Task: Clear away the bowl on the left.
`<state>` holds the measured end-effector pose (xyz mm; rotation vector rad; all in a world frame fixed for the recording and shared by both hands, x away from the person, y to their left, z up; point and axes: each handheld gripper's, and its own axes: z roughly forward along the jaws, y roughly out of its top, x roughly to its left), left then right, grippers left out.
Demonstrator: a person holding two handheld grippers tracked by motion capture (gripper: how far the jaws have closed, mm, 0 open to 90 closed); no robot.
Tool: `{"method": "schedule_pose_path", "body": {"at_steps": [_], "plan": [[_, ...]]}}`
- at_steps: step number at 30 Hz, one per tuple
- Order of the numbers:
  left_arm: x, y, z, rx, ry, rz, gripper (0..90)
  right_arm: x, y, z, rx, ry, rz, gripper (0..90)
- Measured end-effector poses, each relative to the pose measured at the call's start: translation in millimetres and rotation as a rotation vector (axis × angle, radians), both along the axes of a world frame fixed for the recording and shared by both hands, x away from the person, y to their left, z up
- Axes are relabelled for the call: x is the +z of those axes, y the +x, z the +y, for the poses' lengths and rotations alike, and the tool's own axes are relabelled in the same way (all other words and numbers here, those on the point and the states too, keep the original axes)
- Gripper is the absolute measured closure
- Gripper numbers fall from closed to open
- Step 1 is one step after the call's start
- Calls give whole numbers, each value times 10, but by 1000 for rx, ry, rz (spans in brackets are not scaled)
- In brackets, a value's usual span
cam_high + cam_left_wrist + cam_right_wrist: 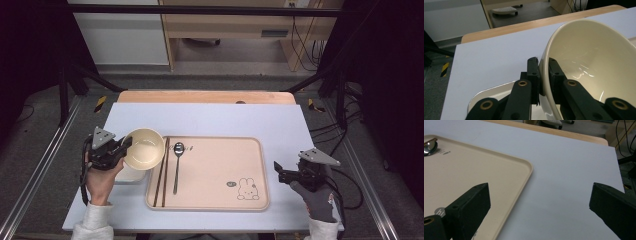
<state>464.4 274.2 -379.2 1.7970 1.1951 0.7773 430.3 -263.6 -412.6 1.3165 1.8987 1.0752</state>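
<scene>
The left tool [121, 145] pinches the tilted cream bowl [144, 148] by its rim at the tray's [215, 205] left edge, beside the chopsticks [162, 172], while the right tool [278, 171] waits wide open and empty off the tray's right edge.

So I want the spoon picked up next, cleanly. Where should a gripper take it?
Grip the spoon at mid-handle from straight above, jaws closing across it. The handle is thin and lies flat on the tray, chopsticks close beside it on the left.

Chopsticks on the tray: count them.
2. Both chopsticks lie side by side along the left edge of the tray, just left of the spoon.
</scene>
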Motion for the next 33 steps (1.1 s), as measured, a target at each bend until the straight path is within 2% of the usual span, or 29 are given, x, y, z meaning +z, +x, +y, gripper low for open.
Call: {"method": "schedule_pose_path", "body": {"at_steps": [23, 33], "plan": [[-12, 27, -555, -130, 61, 7, 825, 2, 1, -6, 0, -4, -8, 36], [25, 71, -769, -172, 65, 3, 824, 18, -10, -14, 0, 1, -12, 37]]}}
